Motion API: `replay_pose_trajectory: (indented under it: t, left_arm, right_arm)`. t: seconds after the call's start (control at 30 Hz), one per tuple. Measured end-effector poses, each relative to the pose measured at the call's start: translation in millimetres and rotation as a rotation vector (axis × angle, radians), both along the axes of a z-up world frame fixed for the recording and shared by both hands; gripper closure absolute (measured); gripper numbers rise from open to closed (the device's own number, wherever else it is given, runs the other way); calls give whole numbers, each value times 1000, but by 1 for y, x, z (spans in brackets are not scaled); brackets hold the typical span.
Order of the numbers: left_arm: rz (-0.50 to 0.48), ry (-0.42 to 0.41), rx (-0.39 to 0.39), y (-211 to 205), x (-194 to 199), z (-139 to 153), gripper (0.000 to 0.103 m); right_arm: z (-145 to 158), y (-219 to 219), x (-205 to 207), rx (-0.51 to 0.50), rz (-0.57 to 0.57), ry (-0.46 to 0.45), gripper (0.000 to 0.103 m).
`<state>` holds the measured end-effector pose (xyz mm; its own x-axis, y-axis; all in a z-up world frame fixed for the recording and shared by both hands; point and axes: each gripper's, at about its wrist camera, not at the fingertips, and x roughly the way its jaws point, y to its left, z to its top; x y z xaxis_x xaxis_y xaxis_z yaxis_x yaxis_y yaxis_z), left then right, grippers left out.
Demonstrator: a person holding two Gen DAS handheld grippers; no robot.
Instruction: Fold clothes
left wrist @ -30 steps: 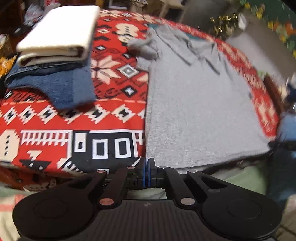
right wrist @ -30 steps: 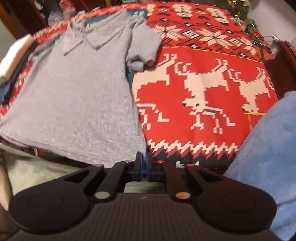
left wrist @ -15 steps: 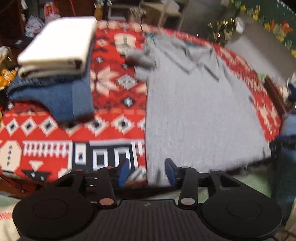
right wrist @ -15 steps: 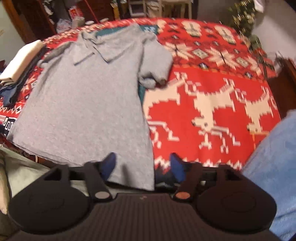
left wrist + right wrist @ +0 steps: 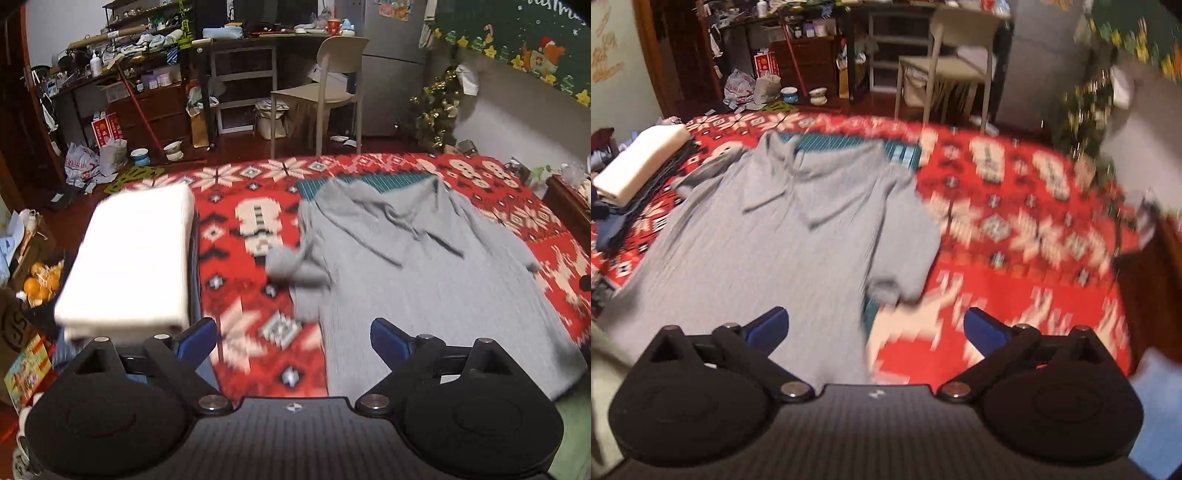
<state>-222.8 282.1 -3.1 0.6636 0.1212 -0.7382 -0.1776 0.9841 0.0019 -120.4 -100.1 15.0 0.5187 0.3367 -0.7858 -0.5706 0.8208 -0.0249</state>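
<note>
Both hand-held grippers hang above the near edge of a bed, jaws spread wide and gripping nothing: the left gripper (image 5: 293,341) over the shirt's left flank, the right gripper (image 5: 875,328) over its right flank. Between them a grey polo shirt (image 5: 424,295) lies front-up on the red patterned blanket (image 5: 240,266), collar toward twelve o'clock, hem toward six and spilling slightly over the bed edge. Its left sleeve (image 5: 291,266) is bunched at about nine o'clock of the body; the right sleeve (image 5: 905,258) curls under at three. The knit looks light, limp and unlikely to slip on the blanket, so it should drape and fold easily; the sleeve cuffs or shoulder seams look the likeliest pinch points. At ten o'clock from the left gripper, well apart from the shirt, sits a stack with a folded cream garment (image 5: 129,258) on top.
</note>
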Motion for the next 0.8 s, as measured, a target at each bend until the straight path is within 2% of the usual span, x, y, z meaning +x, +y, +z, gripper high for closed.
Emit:
replay_pose_trajectory:
  t: [0.1,0.23,0.37,0.47,0.57,0.6,0.67,0.73,0.77,0.8]
  left_arm:
    - [-55,1,40,3,28,2,13]
    - [-152,-3,178,-5,60,2,13]
    - [-191,22,172,-1,103,5,13]
    - [-163,-18,157,8,134,0,13]
    - [-87,-18,59,23,158,-14,16]
    - [-81,-17,36,25,159,-18,24]
    - [-77,-14,-4,29,159,-26,32]
    - [-73,-12,-43,33,158,-34,35]
    - [-71,-10,-63,35,158,-38,37]
    - [-83,-5,-62,36,155,-41,38]
  right_arm:
    - [7,9,31,9,-12,-29,1]
    - [10,18,73,-18,1,-67,1]
    - [3,22,114,-29,16,-54,1]
    - [-4,32,143,-56,1,-71,1]
    - [-13,44,170,-72,-19,-70,1]
    - [-17,47,177,-68,-25,-59,2]
    - [-28,53,187,-75,-43,-29,10]
    - [-41,56,194,-86,-67,10,29]
    - [-49,53,194,-79,-77,41,34]
    - [-55,49,194,-63,-84,74,45]
